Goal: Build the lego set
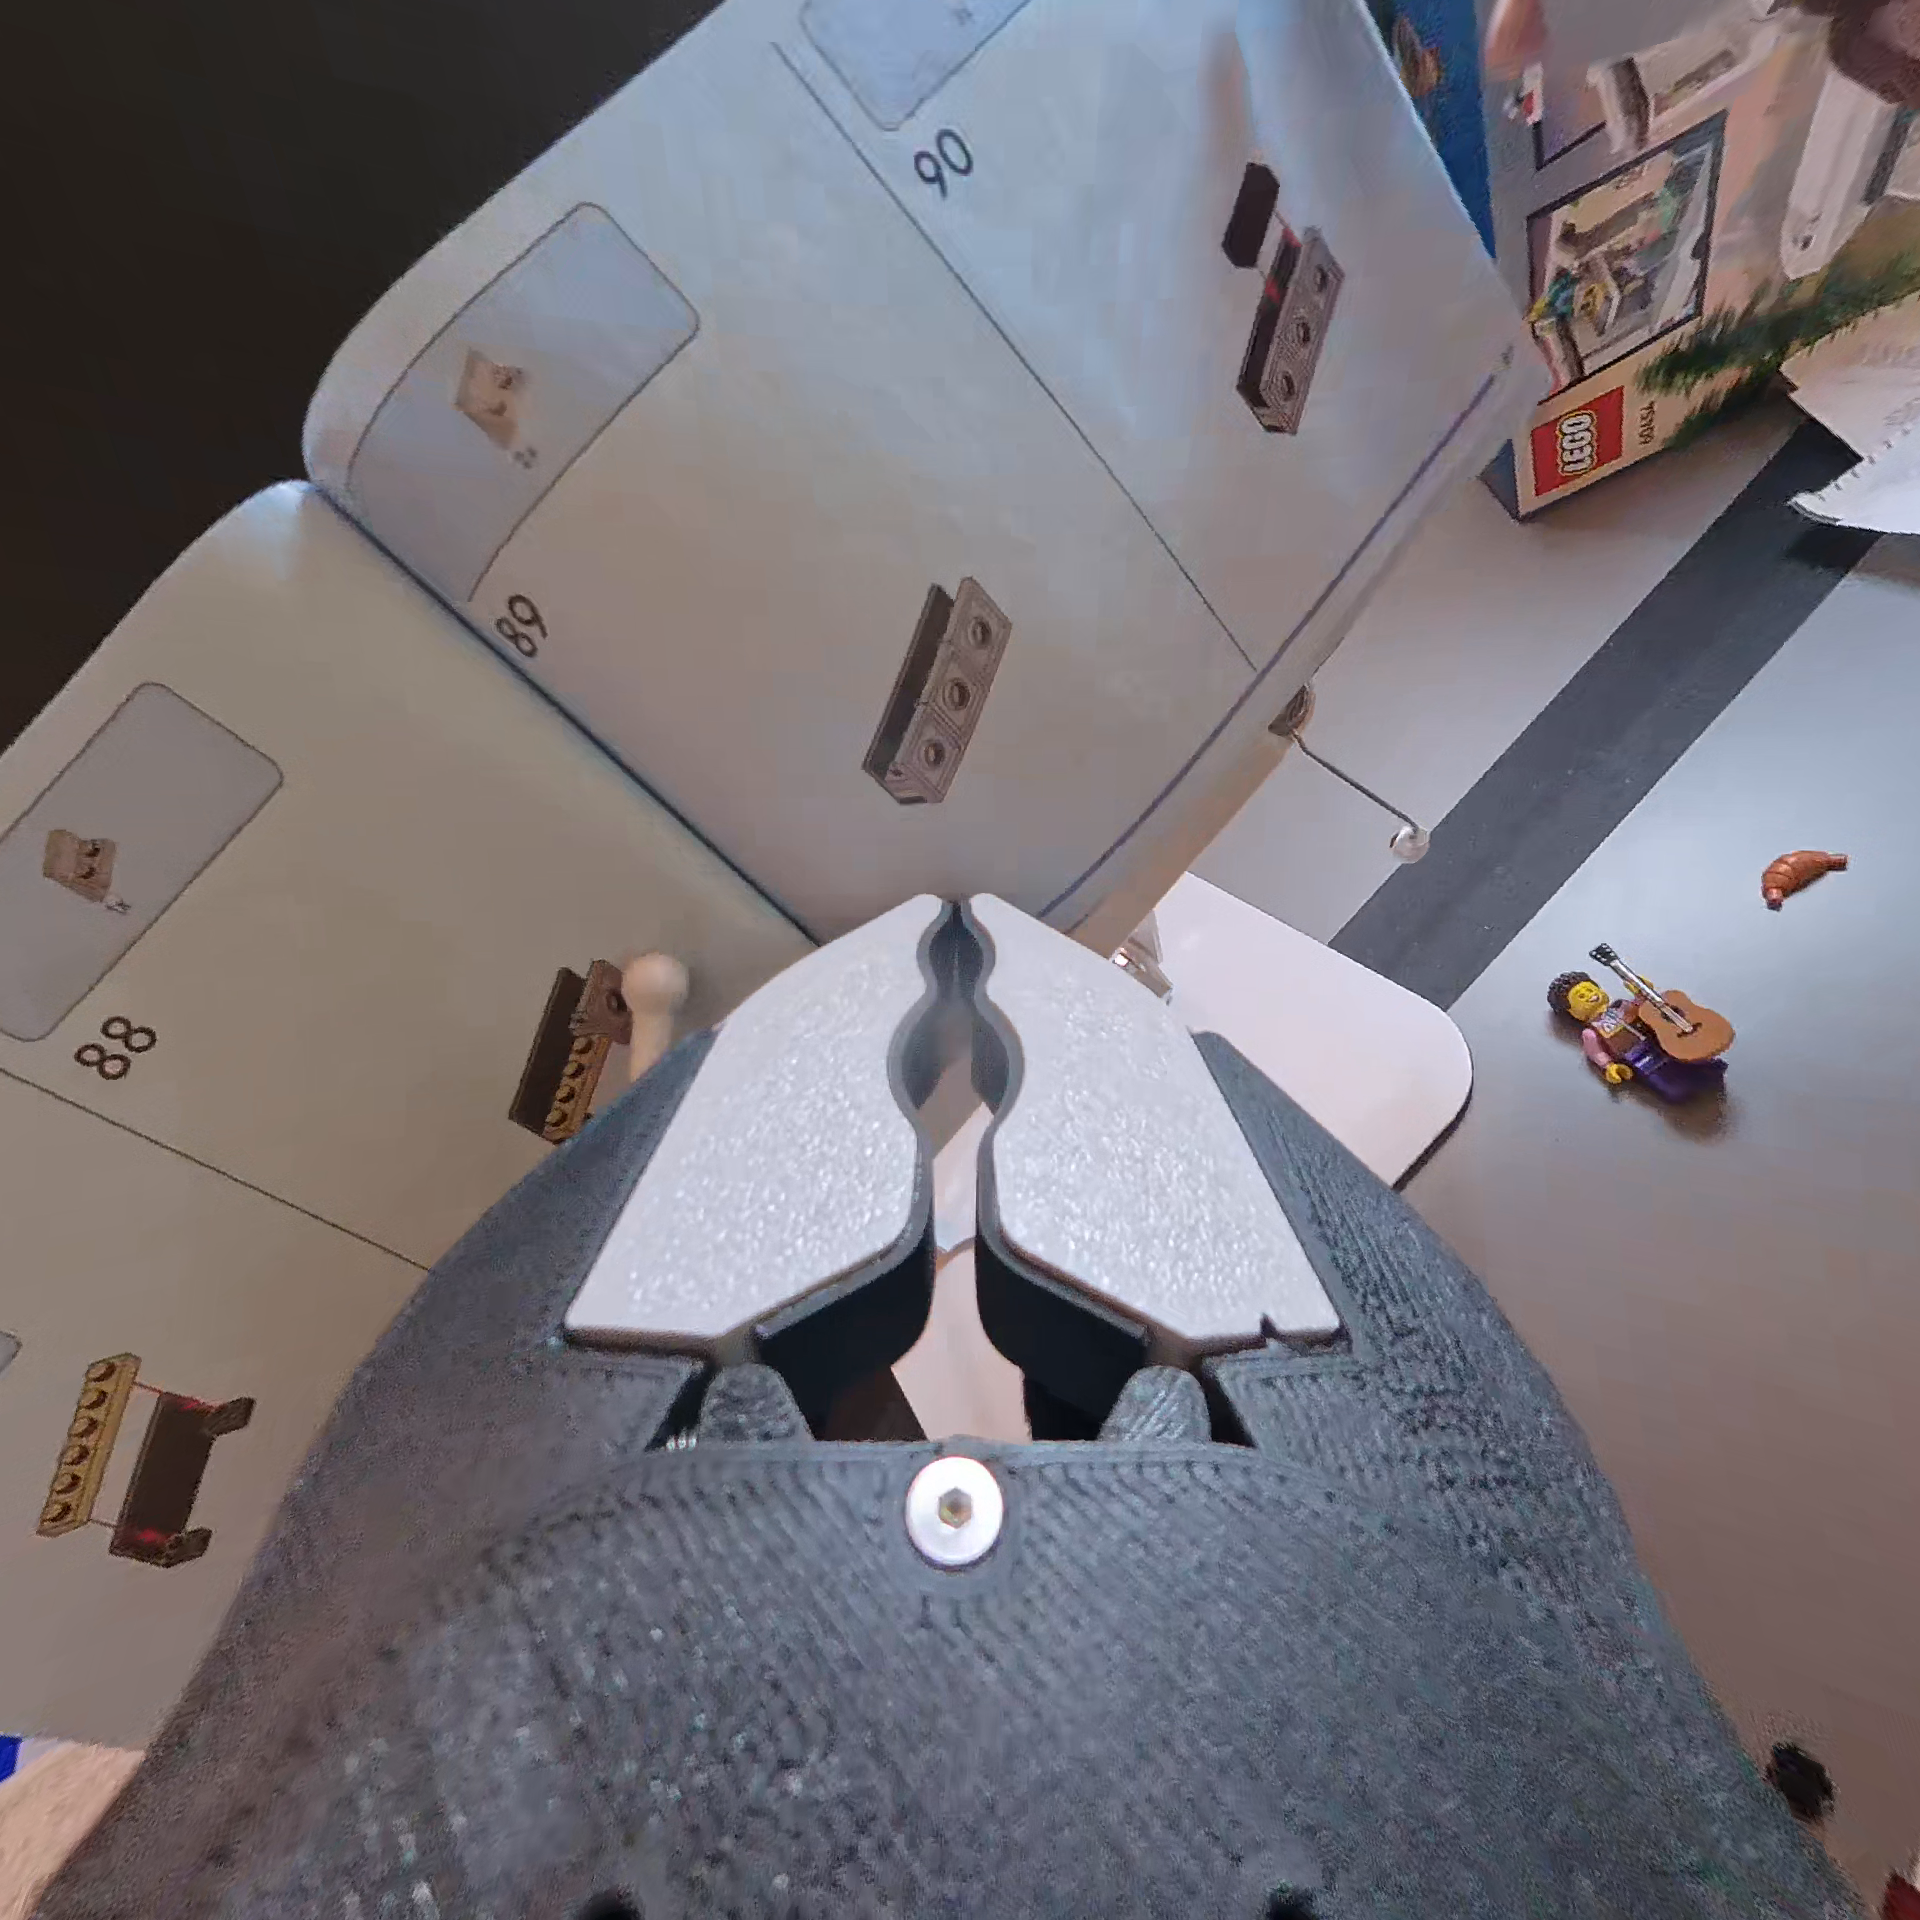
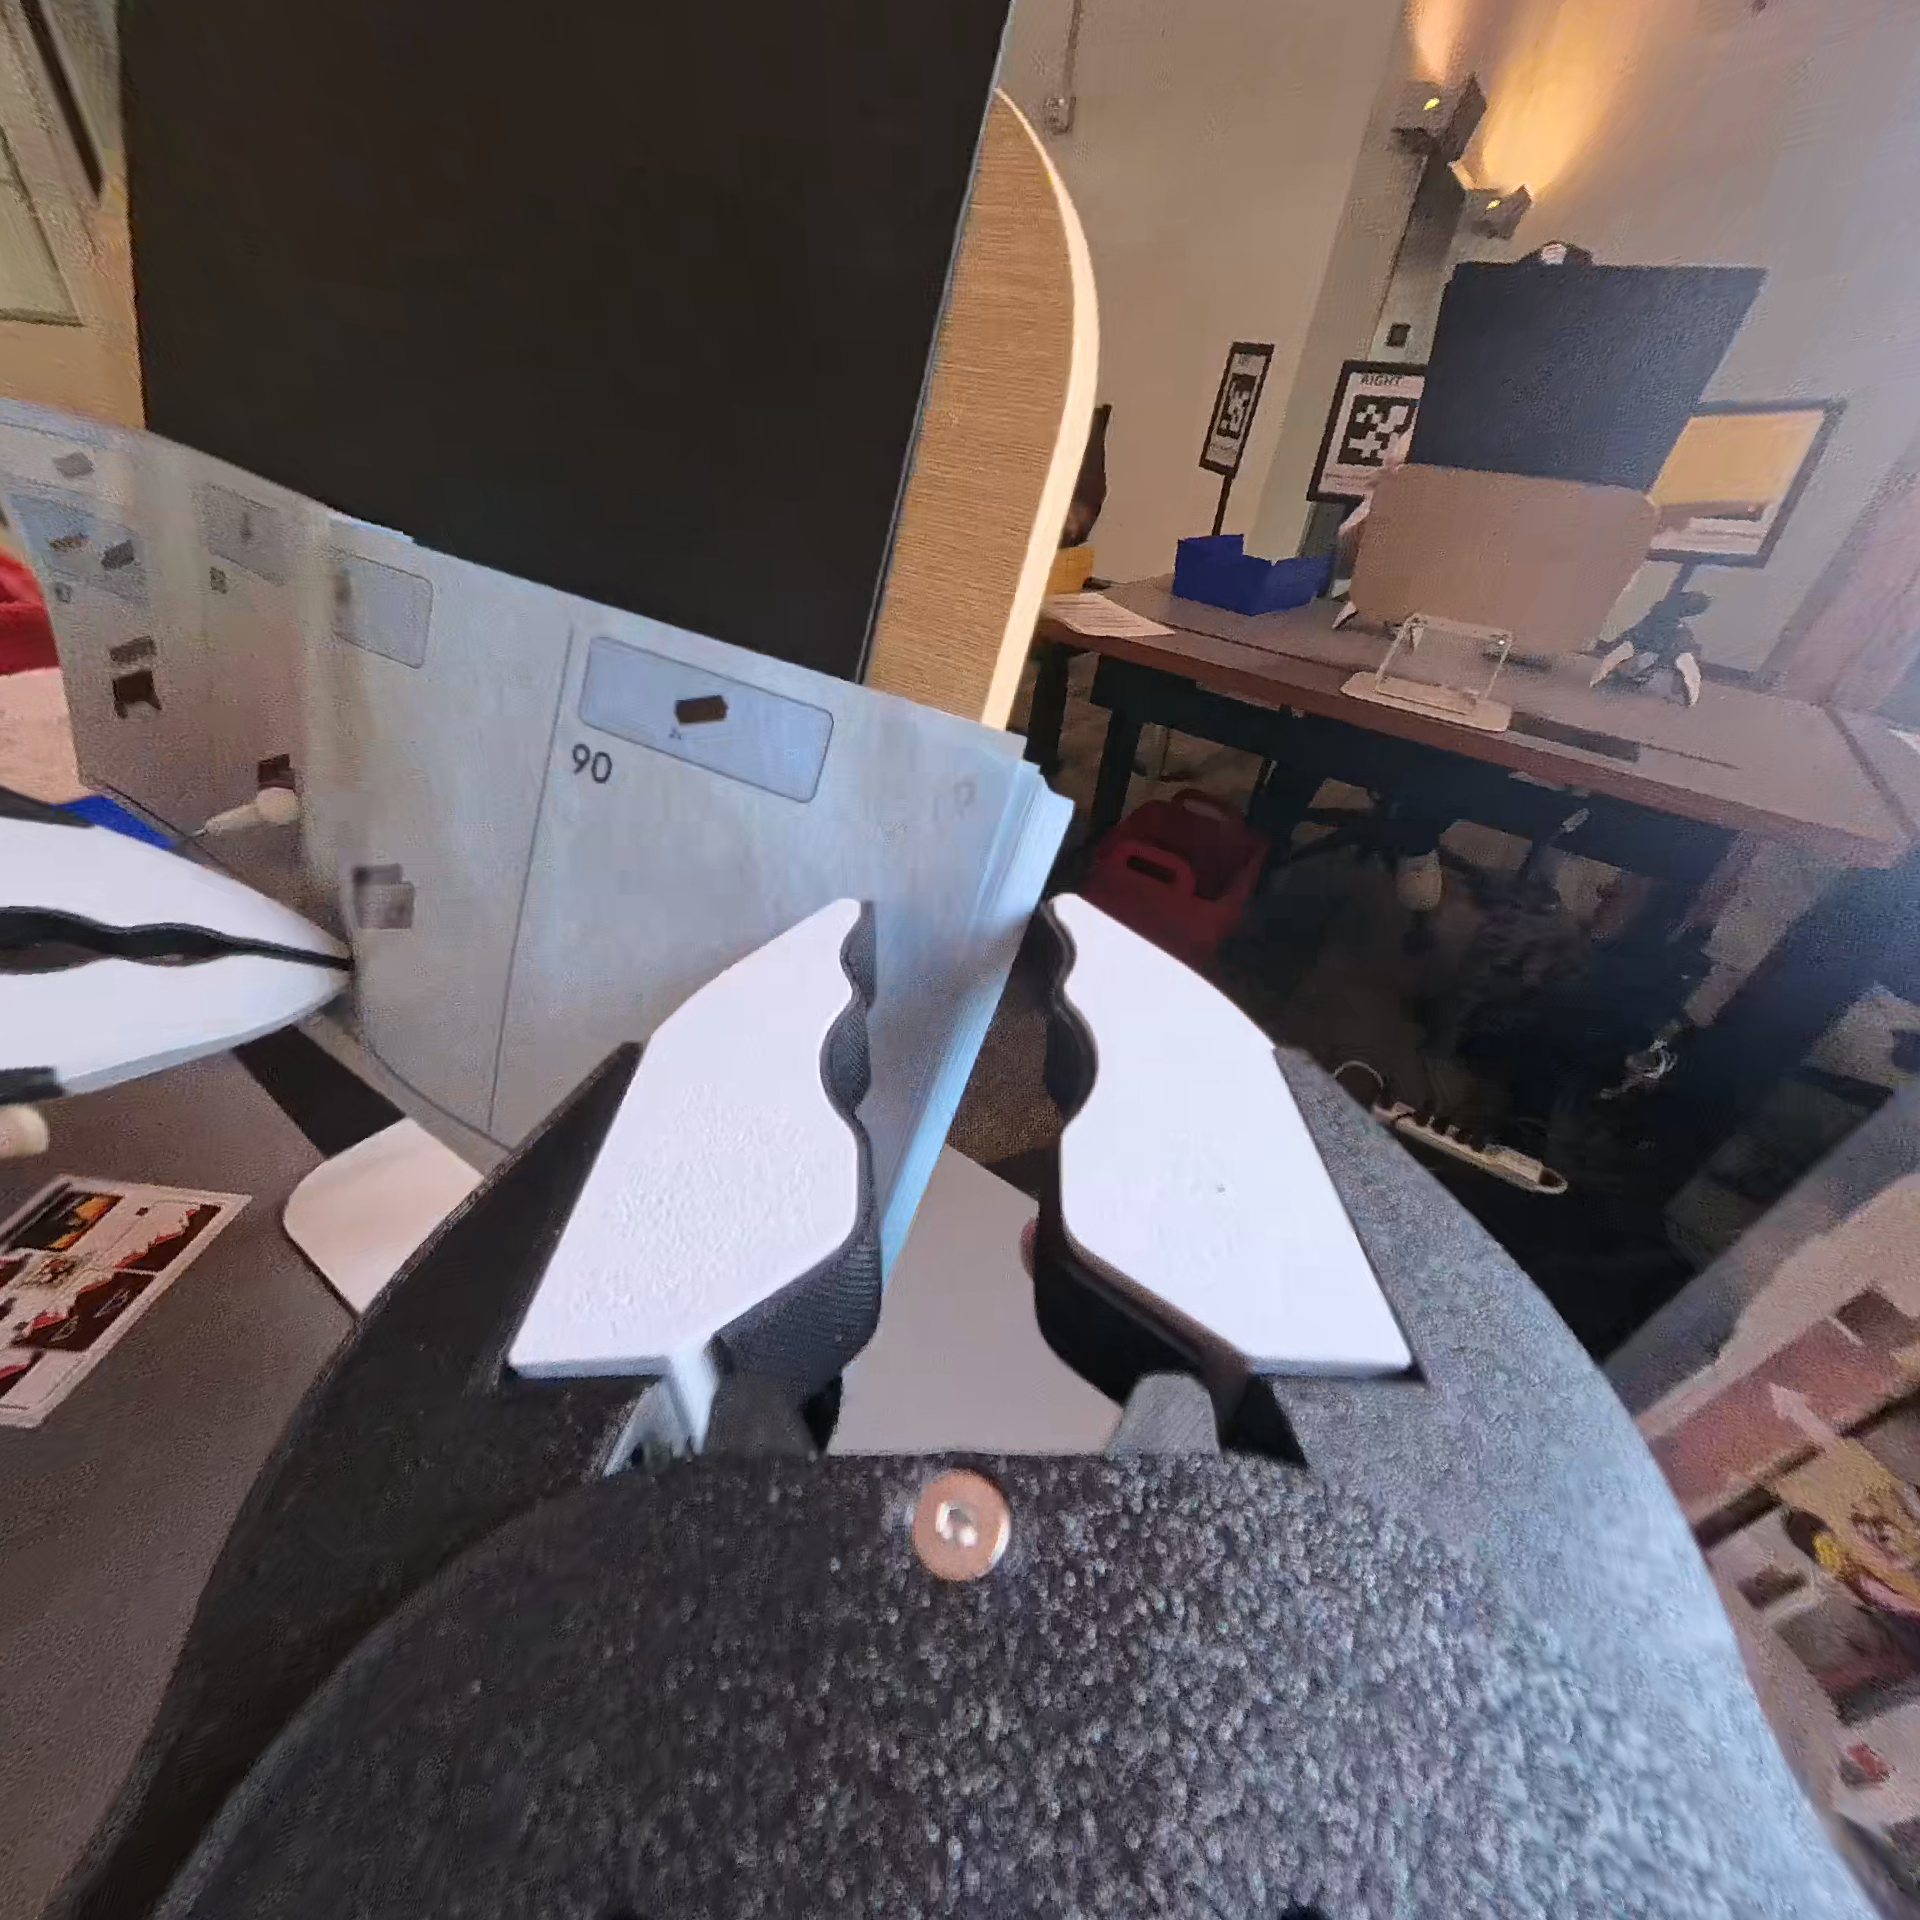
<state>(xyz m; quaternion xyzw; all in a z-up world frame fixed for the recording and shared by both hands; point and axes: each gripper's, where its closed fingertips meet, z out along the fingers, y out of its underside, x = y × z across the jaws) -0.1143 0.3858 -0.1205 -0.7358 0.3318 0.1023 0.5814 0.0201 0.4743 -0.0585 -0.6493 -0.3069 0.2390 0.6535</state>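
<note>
Here the booklet (image 2: 727,883) stands upright; its page stack's free edge lies between the right gripper's (image 2: 951,914) spread, non-pressing fingers. Left gripper (image 1: 958,906), closed, pinches the page's lower edge.

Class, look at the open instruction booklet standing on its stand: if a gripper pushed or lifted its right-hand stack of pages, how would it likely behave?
The booklet would probably flop: its pages already bow. The fanned page edges suggest sheets would slide apart unless pinched together. It looks light, so a push might shift it on its stand.

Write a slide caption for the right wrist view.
Right tool open around the instruction booklet's page-stack edge; left tool shut against the page.
</note>
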